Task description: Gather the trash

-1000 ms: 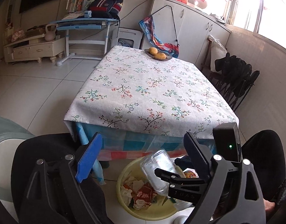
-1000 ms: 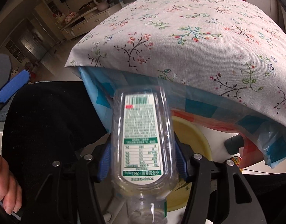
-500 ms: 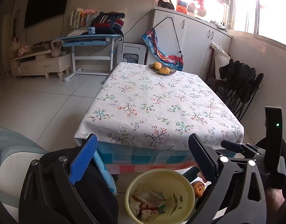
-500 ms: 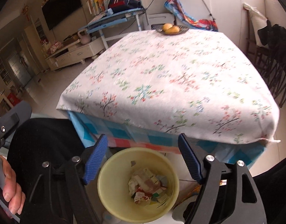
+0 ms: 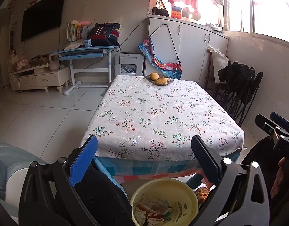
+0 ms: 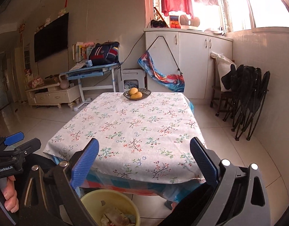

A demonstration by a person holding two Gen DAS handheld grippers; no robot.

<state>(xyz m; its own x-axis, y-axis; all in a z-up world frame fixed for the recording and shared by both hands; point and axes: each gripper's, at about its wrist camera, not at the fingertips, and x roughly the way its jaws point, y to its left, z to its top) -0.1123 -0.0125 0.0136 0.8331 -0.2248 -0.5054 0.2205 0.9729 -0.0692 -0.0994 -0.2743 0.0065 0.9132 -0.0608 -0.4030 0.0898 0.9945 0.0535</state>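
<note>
A yellow trash bin (image 5: 189, 192) stands on the floor under the near table edge, with paper and wrapper trash (image 5: 152, 211) inside; it also shows in the right wrist view (image 6: 110, 197). My left gripper (image 5: 144, 160) is open and empty, raised above the bin and facing the table. My right gripper (image 6: 144, 162) is open and empty, also above the bin. Each gripper shows at the edge of the other's view: the right one (image 5: 274, 130), the left one (image 6: 14, 143).
A table with a floral cloth (image 5: 159, 113) fills the middle; a dish of yellow fruit (image 5: 159, 79) sits at its far end. Folded black chairs (image 5: 238, 86) lean at the right wall. White cabinets (image 6: 191, 60) and a blue desk (image 5: 88, 52) stand behind.
The right gripper opened and let the clear plastic bottle drop into the bin. Both grippers then rose and tilted up toward the table.
</note>
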